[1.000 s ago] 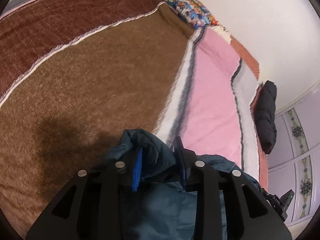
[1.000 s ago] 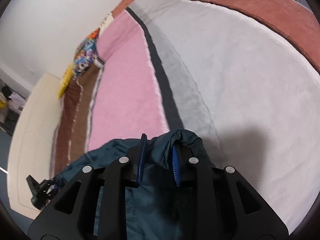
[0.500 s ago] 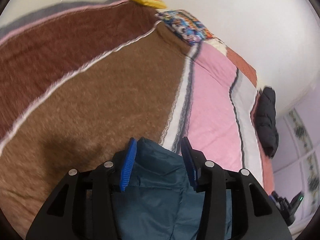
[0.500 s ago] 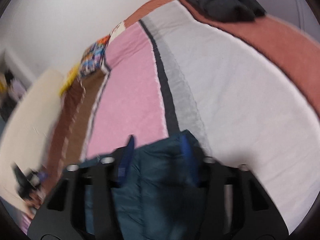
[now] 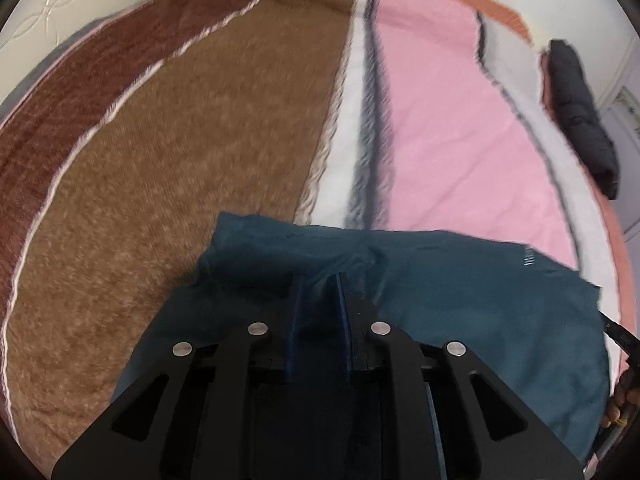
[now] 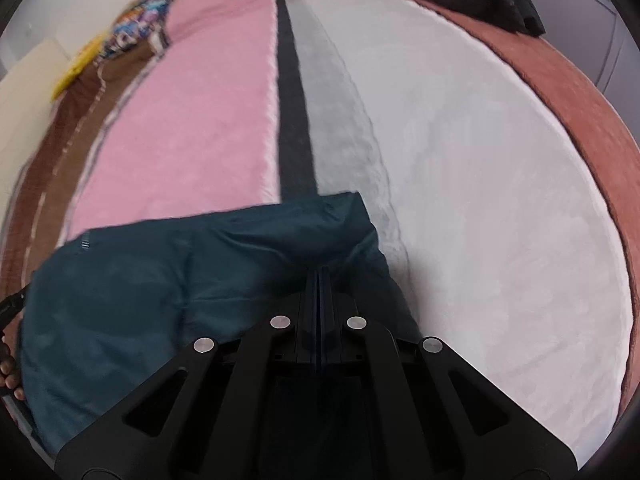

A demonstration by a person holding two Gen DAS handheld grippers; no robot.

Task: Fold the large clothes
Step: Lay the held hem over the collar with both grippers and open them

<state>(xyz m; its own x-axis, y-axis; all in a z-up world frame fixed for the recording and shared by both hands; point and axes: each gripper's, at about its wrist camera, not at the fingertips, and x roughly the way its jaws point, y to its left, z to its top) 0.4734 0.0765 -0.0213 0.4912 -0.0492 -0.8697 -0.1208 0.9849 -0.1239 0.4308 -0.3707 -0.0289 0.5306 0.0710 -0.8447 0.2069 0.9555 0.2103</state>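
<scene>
While both lie low over the teal garment point(image 5: 460, 304), left claw point(image 5: 318, 300) slightly parted, seemingly pinching fabric, right claw point(image 6: 318, 280) closed.

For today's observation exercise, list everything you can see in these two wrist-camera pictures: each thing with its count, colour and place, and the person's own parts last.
teal garment: one, dark teal, spread on the near part of the bed, under both grippers.
striped blanket: one, bands of brown, white, pink, grey and rust, covering the bed.
black jacket: one, black, bunched at the bed's far right edge.
patterned cushion: one, multicoloured, at the far end of the bed.
yellow item: one, yellow, beside the cushion; too blurred to identify.
left gripper: one, black with blue pads, fingers slightly apart with a fold of teal fabric between them.
right gripper: one, black, fingers closed together over the garment.
</scene>
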